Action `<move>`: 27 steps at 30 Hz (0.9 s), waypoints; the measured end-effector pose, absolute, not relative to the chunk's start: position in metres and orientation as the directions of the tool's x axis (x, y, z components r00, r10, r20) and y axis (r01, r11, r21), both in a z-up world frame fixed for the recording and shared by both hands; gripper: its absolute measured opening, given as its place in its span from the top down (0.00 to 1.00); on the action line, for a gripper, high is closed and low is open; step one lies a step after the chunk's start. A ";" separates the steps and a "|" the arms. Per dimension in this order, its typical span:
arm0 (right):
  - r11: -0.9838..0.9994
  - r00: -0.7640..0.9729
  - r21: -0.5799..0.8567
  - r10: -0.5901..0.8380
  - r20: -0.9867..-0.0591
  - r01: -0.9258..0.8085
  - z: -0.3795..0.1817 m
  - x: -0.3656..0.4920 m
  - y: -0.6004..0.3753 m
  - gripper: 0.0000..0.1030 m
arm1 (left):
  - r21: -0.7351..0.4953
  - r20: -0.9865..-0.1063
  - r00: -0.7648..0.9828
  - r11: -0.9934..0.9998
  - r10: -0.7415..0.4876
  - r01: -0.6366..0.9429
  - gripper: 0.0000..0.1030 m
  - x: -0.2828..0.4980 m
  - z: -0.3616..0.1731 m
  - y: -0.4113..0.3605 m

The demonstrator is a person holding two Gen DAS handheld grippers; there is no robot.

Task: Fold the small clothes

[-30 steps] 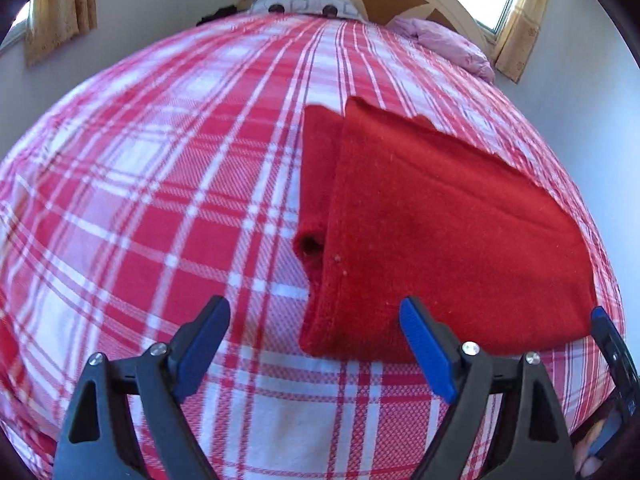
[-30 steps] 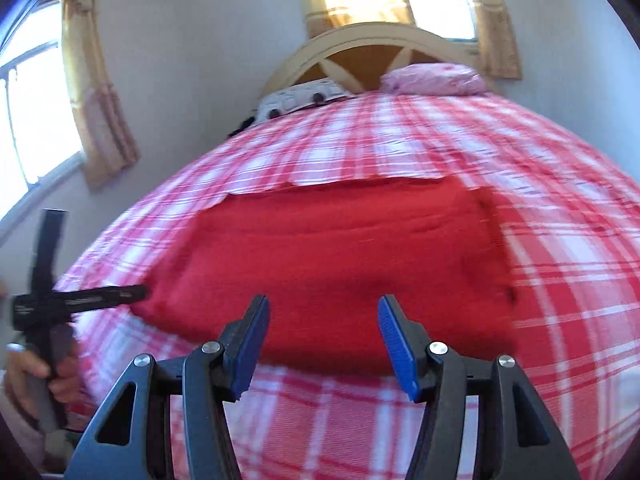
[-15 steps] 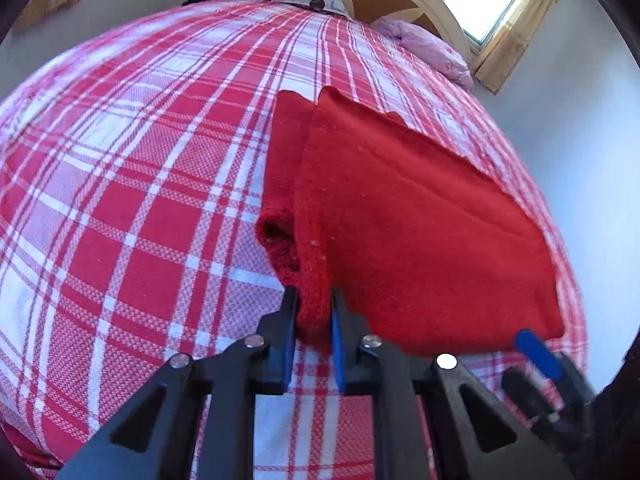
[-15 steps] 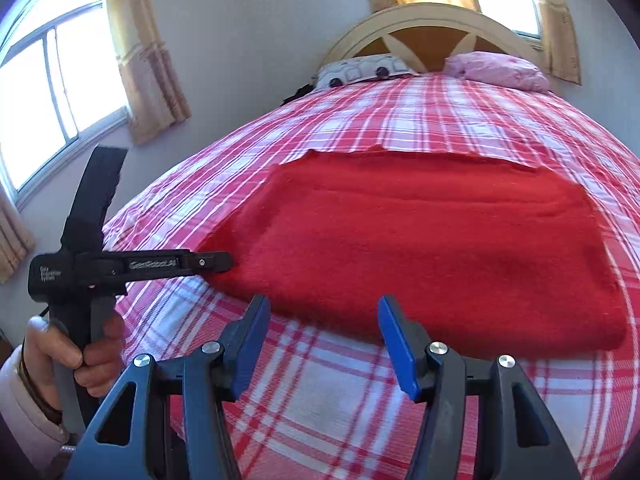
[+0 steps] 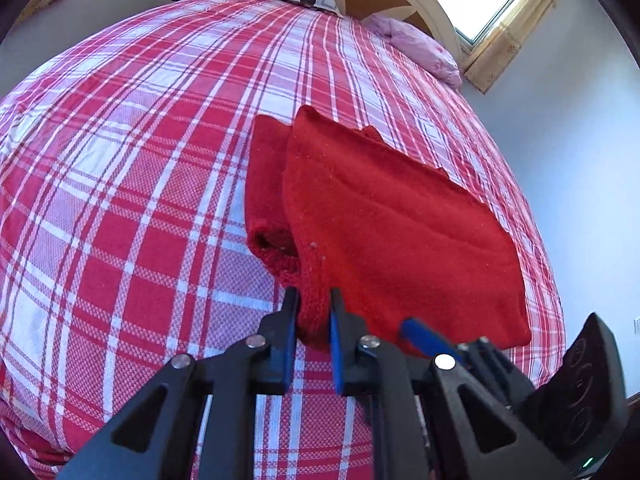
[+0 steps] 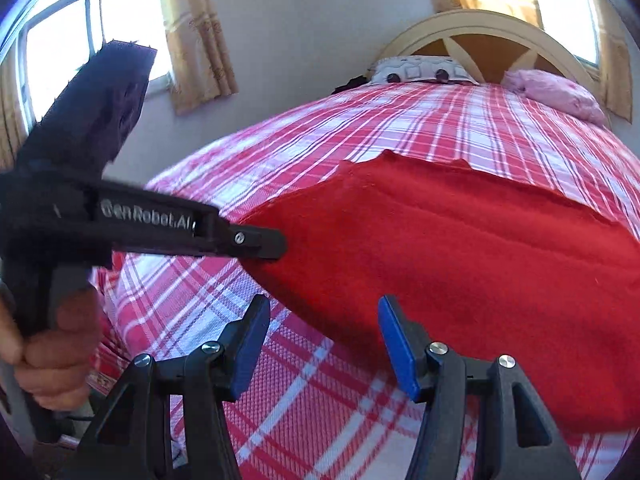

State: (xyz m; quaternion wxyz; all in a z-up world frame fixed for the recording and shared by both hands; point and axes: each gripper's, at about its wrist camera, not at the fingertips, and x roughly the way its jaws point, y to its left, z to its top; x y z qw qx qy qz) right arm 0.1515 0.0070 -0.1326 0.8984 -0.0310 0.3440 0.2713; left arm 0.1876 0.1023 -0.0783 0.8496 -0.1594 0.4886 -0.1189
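A folded red knitted garment [image 5: 392,232] lies on the red and white checked bedspread [image 5: 140,200]. My left gripper [image 5: 314,308] is shut on the garment's near left corner, next to a rolled cuff [image 5: 272,244]. In the right wrist view the same garment [image 6: 460,264] spreads across the middle, and the left gripper [image 6: 256,244] pinches its left corner there. My right gripper [image 6: 320,320] is open and empty, just in front of the garment's near edge. Its blue pad [image 5: 424,338] shows in the left wrist view, close to the left gripper.
The bed has an arched headboard [image 6: 492,36], a patterned pillow [image 6: 420,70] and a pink pillow [image 6: 556,92] at the far end. Curtained windows [image 6: 60,48] and walls stand around. The bed's near edge lies just below both grippers.
My left gripper closed on the garment's near left corner and still holds it. My right gripper moved left along the near edge, toward the left gripper, and stayed open.
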 end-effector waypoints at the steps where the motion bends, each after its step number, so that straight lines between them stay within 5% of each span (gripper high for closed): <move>1: 0.846 0.610 0.122 0.467 -0.640 -0.519 -0.134 0.152 0.011 0.44 | -0.387 -0.790 0.496 0.921 -0.359 0.050 0.85 0.188 -0.077 0.102; 11: 0.870 0.613 0.212 0.469 -0.636 -0.446 -0.143 0.185 0.028 0.44 | -0.397 -0.775 0.496 0.913 -0.391 0.099 0.86 0.189 -0.067 0.101; 12: 0.865 0.596 0.255 0.486 -0.640 -0.431 -0.148 0.188 0.025 0.47 | -0.389 -0.774 0.501 0.915 -0.387 0.106 0.86 0.189 -0.066 0.102; 14: 0.866 0.586 0.292 0.492 -0.643 -0.406 -0.156 0.191 0.020 0.72 | -0.365 -0.769 0.523 0.924 -0.367 0.113 0.85 0.189 -0.064 0.107; 16: 0.857 0.582 0.333 0.512 -0.631 -0.392 -0.159 0.194 0.011 0.83 | -0.361 -0.763 0.542 0.928 -0.354 0.098 0.71 0.192 -0.064 0.117; 18: 0.856 0.580 0.346 0.515 -0.631 -0.383 -0.160 0.197 0.008 0.88 | -0.368 -0.761 0.555 0.928 -0.336 0.057 0.35 0.200 -0.068 0.131; 19: 0.854 0.582 0.354 0.519 -0.626 -0.382 -0.161 0.197 0.007 0.89 | -0.371 -0.760 0.562 0.928 -0.327 0.038 0.30 0.205 -0.071 0.138; 27: 0.821 0.593 0.398 0.571 -0.568 -0.409 -0.163 0.185 0.001 0.91 | -0.490 -0.779 0.446 0.872 -0.440 0.004 0.29 0.267 -0.111 0.152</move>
